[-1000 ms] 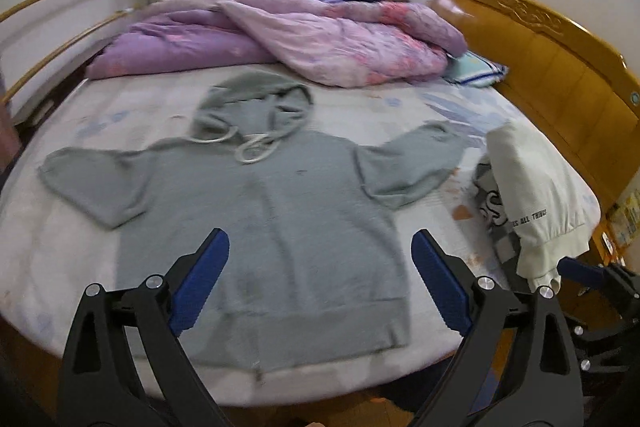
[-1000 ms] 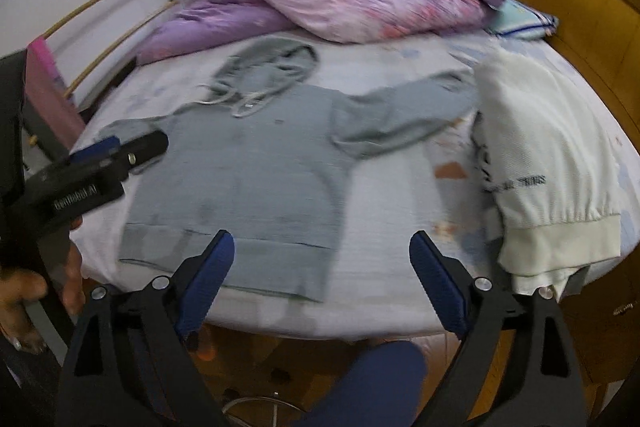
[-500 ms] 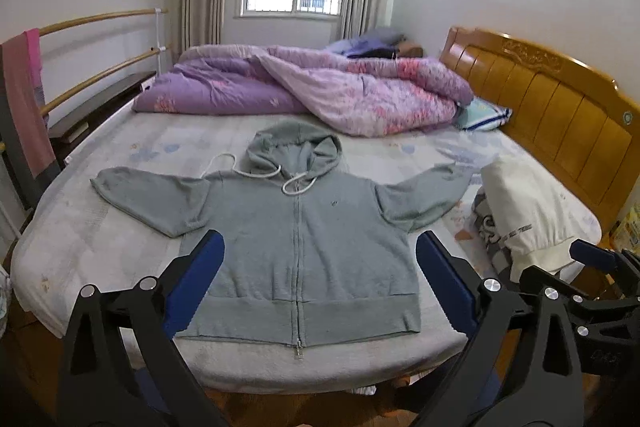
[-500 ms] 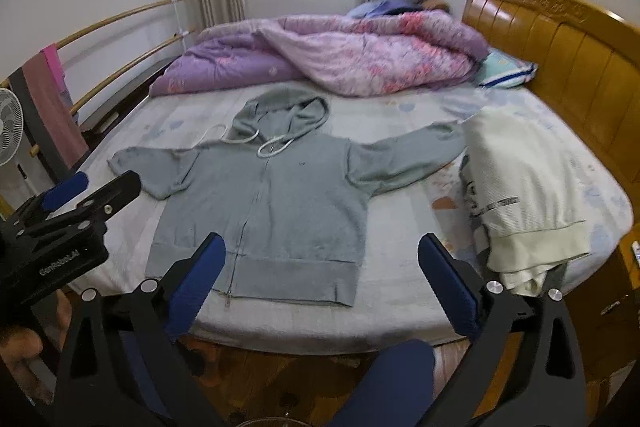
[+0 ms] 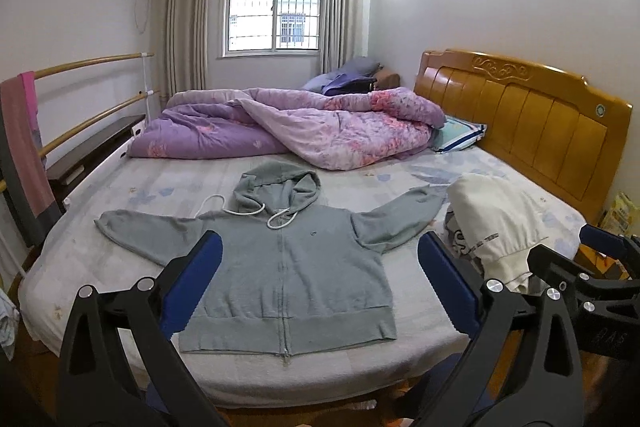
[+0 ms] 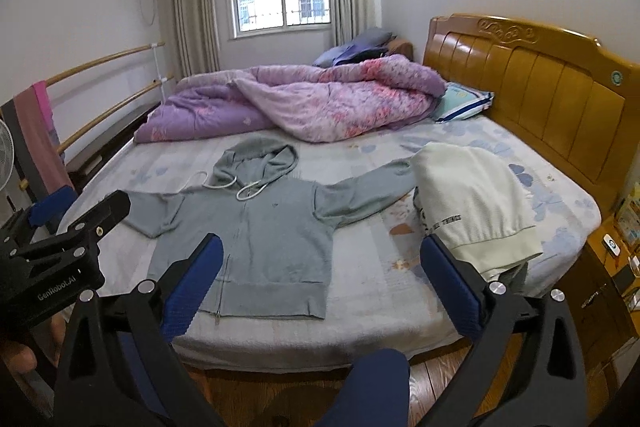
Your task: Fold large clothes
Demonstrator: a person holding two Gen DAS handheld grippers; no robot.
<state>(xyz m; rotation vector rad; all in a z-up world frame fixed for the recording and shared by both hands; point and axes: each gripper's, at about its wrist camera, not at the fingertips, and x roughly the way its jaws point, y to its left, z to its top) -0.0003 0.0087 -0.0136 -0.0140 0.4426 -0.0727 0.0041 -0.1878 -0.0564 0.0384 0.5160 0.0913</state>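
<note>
The bed [image 5: 532, 187] fills most of both views, its pale flowered sheet running from the near edge back to a wooden headboard [image 5: 532, 115] on the right. A purple and pink quilt [image 5: 304, 131] lies heaped across the far part of the bed, with a striped pillow [image 5: 460, 137] touching its right end, against the headboard.

The grey zip-up hoodie [image 5: 292, 267] lies spread flat, front side up, on the near half of the bed, its hem near the near edge. Both sleeves reach out sideways, the hood [image 5: 276, 187] points toward the quilt, and the white drawstring [image 5: 280, 219] curls in loops below the hood (the zip looks closed down the whole front). Just beside the hoodie's right sleeve sits a cream-white folded garment [image 5: 496, 219] with a line of dark lettering, resting on top of another printed piece of cloth; in the right wrist view the sleeve tip runs up to it, though I cannot tell whether they touch.

The left claw [image 5: 319, 285] is held above the near edge of the bed with its blue-padded fingers [image 5: 192, 283] spread wide, nothing between them. The right claw [image 6: 319, 281] is likewise spread wide and empty, off to the hoodie's right side, with its own blue fingers [image 6: 452, 287] framing the bed edge. Each claw shows at the margin of the other's view.
</note>
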